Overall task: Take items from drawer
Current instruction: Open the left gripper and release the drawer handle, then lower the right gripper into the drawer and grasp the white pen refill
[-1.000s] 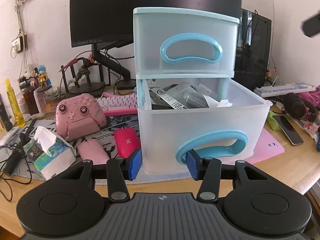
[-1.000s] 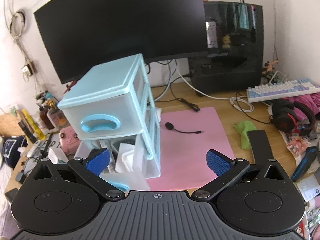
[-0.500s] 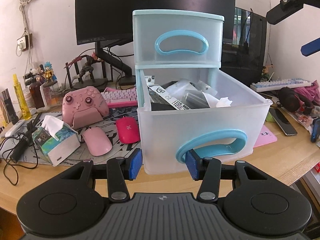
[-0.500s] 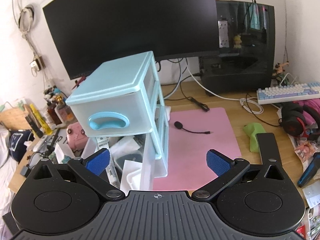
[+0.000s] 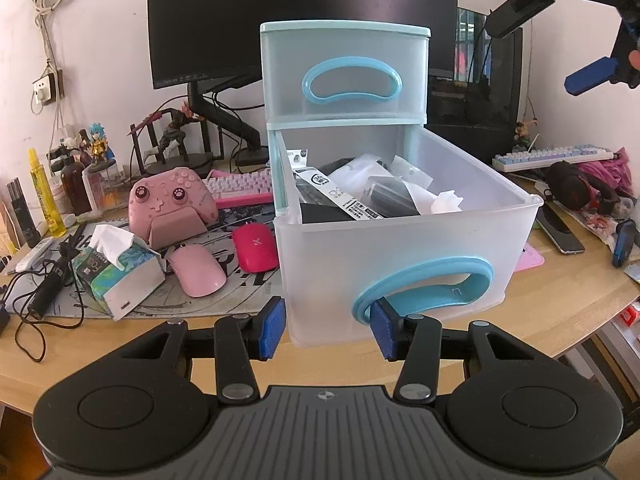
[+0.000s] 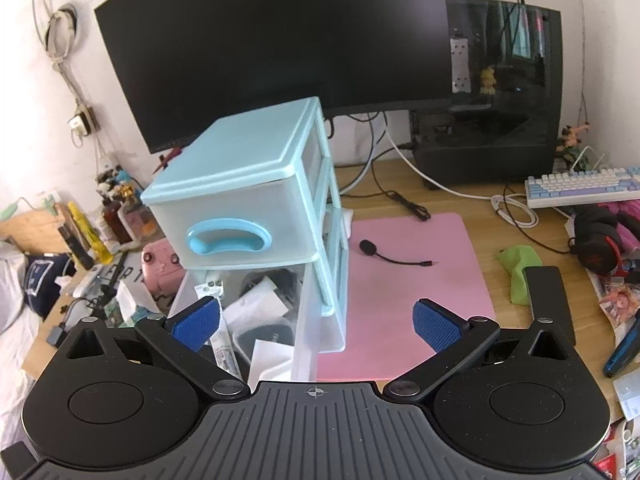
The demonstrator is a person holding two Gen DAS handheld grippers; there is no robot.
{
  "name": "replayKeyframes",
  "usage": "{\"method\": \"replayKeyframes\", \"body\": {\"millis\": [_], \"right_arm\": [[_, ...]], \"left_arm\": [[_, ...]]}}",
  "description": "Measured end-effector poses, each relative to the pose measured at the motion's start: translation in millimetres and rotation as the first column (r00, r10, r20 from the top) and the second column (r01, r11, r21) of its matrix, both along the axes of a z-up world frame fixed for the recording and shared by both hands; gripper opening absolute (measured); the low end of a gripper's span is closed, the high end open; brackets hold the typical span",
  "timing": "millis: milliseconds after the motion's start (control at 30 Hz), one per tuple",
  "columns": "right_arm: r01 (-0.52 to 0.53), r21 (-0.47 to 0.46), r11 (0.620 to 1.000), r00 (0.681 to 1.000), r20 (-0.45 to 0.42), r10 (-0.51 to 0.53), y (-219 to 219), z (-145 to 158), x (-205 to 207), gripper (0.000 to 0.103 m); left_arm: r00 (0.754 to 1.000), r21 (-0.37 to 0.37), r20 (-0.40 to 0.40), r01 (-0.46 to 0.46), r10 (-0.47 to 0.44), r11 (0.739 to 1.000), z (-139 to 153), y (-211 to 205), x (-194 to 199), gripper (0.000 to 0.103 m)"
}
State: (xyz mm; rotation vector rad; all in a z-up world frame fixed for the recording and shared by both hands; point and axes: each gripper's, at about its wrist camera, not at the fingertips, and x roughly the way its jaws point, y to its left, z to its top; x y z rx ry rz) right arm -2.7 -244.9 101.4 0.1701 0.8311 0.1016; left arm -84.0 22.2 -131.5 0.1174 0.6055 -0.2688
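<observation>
A pale blue two-drawer unit [image 5: 344, 60] [image 6: 248, 168] stands on the desk. Its lower drawer [image 5: 400, 256] is pulled far out and holds a black pouch, white packets and a labelled strip [image 5: 360, 196] [image 6: 260, 300]. My left gripper [image 5: 326, 330] is closed on the drawer's front left corner, with its right pad inside the blue handle loop [image 5: 424, 284] and its left pad outside the side wall. My right gripper [image 6: 316, 324] hangs wide open above the open drawer, holding nothing. It also shows at the top right of the left wrist view [image 5: 556, 44]. The upper drawer is shut.
Left of the unit lie a pink controller [image 5: 172, 204], two mice [image 5: 198, 270], and a tissue box [image 5: 116, 276]. Right of it are a pink mat [image 6: 408, 280] with a small microphone [image 6: 388, 254], headphones [image 6: 596, 248] and a keyboard [image 6: 580, 184]. A monitor [image 5: 300, 12] stands behind.
The lower drawer has slid further out with my left gripper. My right gripper has moved over the open drawer, so more of its contents show.
</observation>
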Motion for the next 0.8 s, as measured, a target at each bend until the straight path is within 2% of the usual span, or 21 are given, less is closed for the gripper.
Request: {"method": "replayKeyframes", "body": {"millis": [100, 333, 400, 433, 500, 633, 800], "right_arm": [[-0.005, 0.003, 1.000, 1.000, -0.001, 0.005, 3, -1, 1, 0.103], [-0.009, 0.008, 1.000, 1.000, -0.017, 0.009, 8, -6, 4, 0.103], [-0.018, 0.006, 1.000, 1.000, -0.017, 0.018, 11, -6, 5, 0.103], [-0.026, 0.003, 1.000, 1.000, -0.014, 0.026, 13, -6, 5, 0.103], [-0.057, -0.008, 0.998, 0.998, -0.012, 0.057, 19, -6, 8, 0.103], [-0.191, -0.042, 0.981, 0.981, -0.035, 0.190, 41, -16, 19, 0.103], [-0.354, -0.079, 0.932, 0.934, -0.069, 0.349, 68, -28, 32, 0.103]], "left_arm": [[1.000, 0.004, -0.008, -0.006, 0.006, 1.000, -1, 2, 0, 0.039], [1.000, 0.024, -0.006, 0.022, -0.022, 0.999, -1, 2, 0, 0.040], [1.000, 0.015, 0.013, 0.027, -0.027, 1.000, 2, 6, -4, 0.058], [0.999, 0.011, 0.023, 0.029, -0.029, 1.000, 3, 7, -5, 0.062], [0.999, -0.006, 0.047, 0.025, -0.025, 1.000, 6, 13, -10, 0.084], [0.996, -0.041, 0.093, -0.006, 0.009, 0.999, 15, 30, -18, 0.085], [0.988, -0.076, 0.146, -0.034, 0.045, 0.997, 33, 49, -24, 0.093]]}}
